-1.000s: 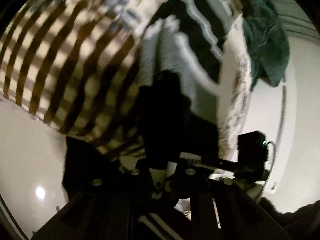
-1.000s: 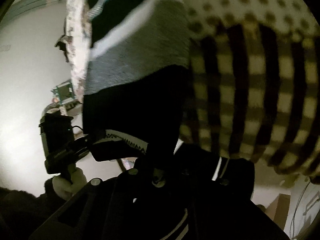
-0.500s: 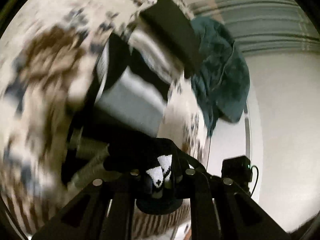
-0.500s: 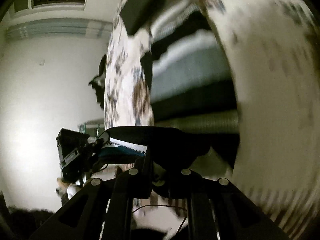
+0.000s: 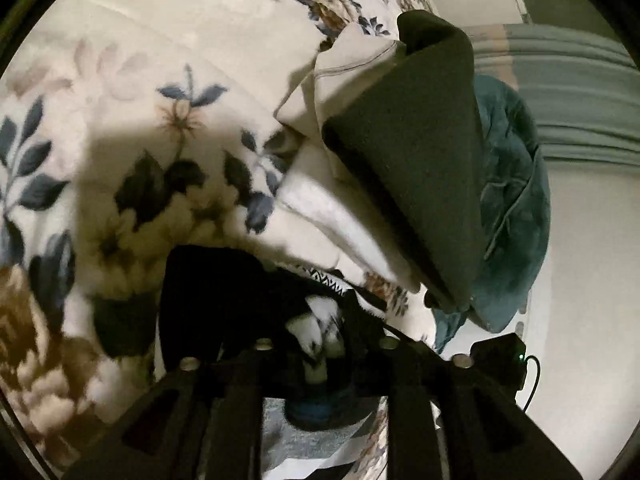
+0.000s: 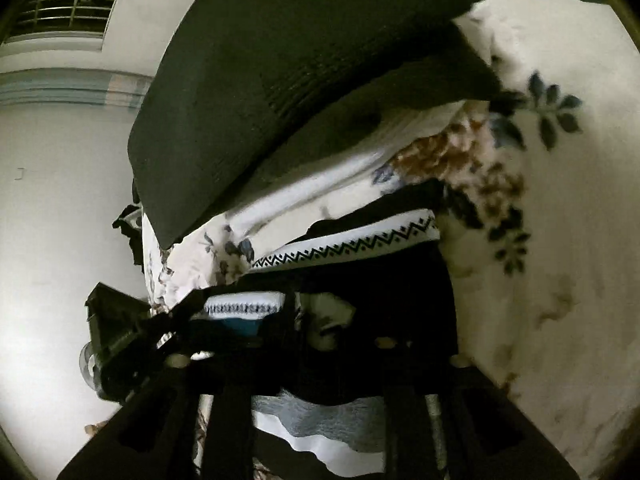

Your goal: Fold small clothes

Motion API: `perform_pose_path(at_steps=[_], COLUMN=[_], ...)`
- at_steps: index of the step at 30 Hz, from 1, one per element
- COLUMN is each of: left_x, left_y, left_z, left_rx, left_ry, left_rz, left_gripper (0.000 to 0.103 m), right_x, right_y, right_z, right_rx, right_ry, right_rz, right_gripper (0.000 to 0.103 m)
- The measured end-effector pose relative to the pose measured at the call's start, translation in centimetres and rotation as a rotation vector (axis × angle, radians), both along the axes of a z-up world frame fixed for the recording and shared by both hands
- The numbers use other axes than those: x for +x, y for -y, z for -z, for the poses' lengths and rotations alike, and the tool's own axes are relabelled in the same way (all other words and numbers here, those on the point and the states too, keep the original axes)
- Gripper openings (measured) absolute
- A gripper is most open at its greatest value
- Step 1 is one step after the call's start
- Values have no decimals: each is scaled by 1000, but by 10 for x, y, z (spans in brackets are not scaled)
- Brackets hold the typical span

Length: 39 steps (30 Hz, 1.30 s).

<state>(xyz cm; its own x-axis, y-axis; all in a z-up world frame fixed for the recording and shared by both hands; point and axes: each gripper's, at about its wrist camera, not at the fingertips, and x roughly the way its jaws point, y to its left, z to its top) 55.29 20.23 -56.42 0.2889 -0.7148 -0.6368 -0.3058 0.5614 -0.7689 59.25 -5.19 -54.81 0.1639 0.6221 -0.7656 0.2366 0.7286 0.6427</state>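
A small black knit garment with a white zigzag band (image 6: 352, 244) and grey-white stripes lies on a floral blanket (image 5: 132, 128). My left gripper (image 5: 320, 344) is shut on its black edge (image 5: 212, 292). My right gripper (image 6: 320, 320) is shut on the same garment, its black cloth bunched between the fingers. The left gripper also shows at the lower left of the right wrist view (image 6: 120, 328). The right gripper shows in the left wrist view (image 5: 500, 360).
A stack of folded clothes, dark green on top (image 5: 412, 168) (image 6: 288, 80) over white and beige pieces (image 5: 340, 76), lies just beyond the garment. A teal cloth (image 5: 512, 208) hangs at the bed's edge. White wall (image 6: 60, 200) lies beyond.
Both grippers have carried the garment's edge over and down toward the blanket. The hanging striped cloth no longer fills the view; the folded stack is now close ahead.
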Motion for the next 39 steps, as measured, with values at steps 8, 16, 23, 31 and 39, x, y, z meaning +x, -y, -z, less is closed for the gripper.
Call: perform_pose_path(at_steps=[8,16,23,31,39], left_x=[3,-90,-256,-249,-236], left_y=[-33,-60,-15,23,2], left_z=[-12,-47,5,70,57], left_rx=[37,151,44,-150,-147], left_ry=[34,74,-229,-135,-29], left_rz=[-71,-58,-43,-411,-615], left_gripper=[83,83,83,83,33], right_x=[-33,-61,-68,-17,-9], right_y=[27,42,43,13,5], right_z=[-6,-18,21,79,99], right_rx=[-96,-178,-126,-15,214], right_ry=[32,46,-43,-100,-104], right_rz=[15,-73,-282,-462,-341], right_gripper=[82,94,103,103,79])
